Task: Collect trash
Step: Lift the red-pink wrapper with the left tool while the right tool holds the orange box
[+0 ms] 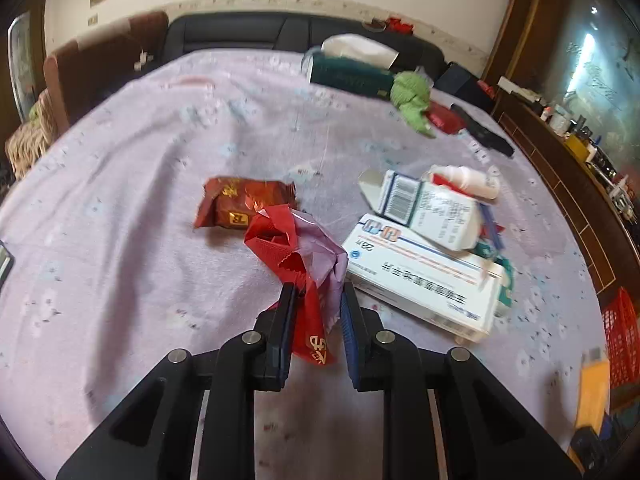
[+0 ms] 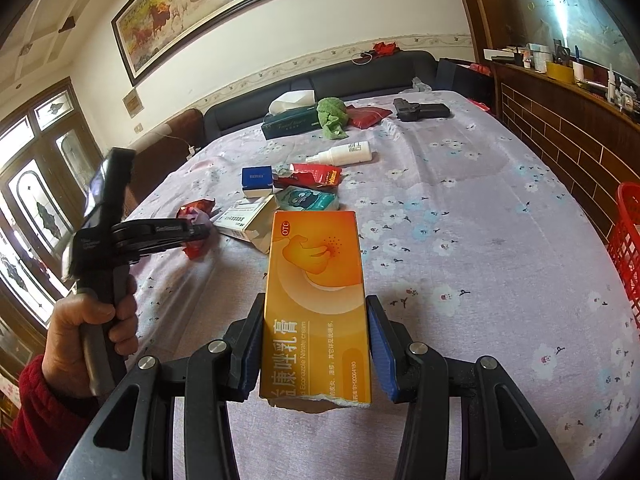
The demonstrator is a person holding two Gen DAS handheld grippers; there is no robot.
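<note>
My left gripper is shut on a crumpled red and silver wrapper held a little above the lilac tablecloth. A red-brown snack packet lies just beyond it. White medicine boxes lie to the right, a smaller box on top. My right gripper is shut on an orange cream box, held above the cloth. The left gripper with its wrapper shows at the left of the right wrist view.
A white spray bottle, a torn red packet, a blue box, a teal tissue pack, a green cloth and a tissue box lie further back. A red basket stands at the table's right edge.
</note>
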